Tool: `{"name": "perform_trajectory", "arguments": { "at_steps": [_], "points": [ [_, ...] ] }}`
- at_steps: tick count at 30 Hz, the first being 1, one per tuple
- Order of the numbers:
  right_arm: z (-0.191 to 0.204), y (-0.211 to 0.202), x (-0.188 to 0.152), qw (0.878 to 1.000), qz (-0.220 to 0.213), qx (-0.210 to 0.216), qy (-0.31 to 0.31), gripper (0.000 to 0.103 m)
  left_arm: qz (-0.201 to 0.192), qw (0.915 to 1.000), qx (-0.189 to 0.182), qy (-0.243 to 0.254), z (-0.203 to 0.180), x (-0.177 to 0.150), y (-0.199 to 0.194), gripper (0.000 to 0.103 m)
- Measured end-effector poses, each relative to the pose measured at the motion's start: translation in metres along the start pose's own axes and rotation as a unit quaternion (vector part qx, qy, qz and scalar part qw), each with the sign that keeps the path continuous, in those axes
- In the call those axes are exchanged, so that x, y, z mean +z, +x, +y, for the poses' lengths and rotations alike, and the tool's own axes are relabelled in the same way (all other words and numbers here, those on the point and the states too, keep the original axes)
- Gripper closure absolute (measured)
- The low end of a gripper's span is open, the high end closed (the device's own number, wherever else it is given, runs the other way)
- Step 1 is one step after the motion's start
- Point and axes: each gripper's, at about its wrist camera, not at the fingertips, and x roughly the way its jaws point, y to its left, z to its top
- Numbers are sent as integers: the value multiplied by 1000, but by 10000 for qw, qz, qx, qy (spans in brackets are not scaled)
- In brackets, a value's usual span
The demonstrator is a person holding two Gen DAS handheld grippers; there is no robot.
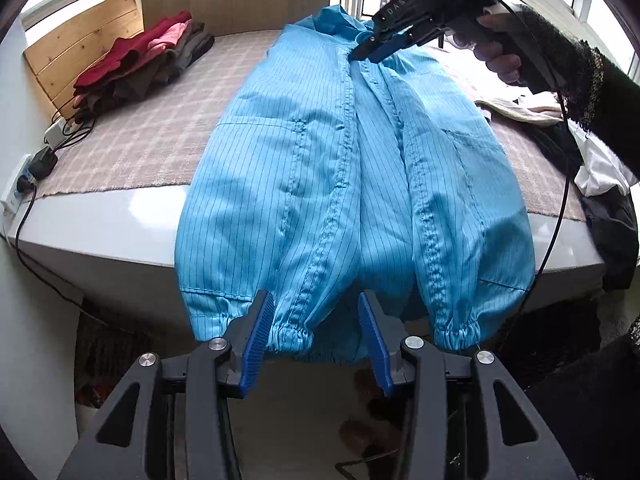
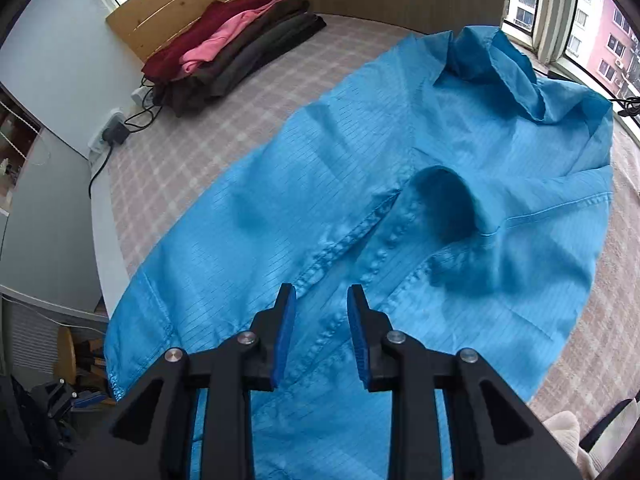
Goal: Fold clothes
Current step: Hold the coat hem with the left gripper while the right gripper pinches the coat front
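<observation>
Cuffs [image 1: 288, 336] nearest, blue jacket [image 1: 344, 168] lengthwise, collar [image 1: 340, 20] far.

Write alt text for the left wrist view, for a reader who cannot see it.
A blue striped jacket lies on a checked table cover, its elastic cuffs hanging over the near edge by the open left gripper. The right gripper, held in a hand, hovers at the collar. Folded clothes are stacked at far left.
</observation>
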Motion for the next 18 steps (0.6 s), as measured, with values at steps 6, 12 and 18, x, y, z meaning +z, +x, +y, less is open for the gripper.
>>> {"name": "perform_trajectory", "arguments": {
  "at_steps": [6, 12, 18],
  "points": [
    [55, 37, -10, 9980, 441, 8, -457, 73, 392, 9989, -239, -96, 13, 2, 40, 96],
    [62, 44, -12, 9947, 489, -420, -801, 102, 323, 9959, -815, -243, 2, 8, 13, 96],
    [25, 20, 0, 9982, 362, -379, -308, 101, 600, 9951, -757, 227, -29, 4, 29, 90]
  ]
}}
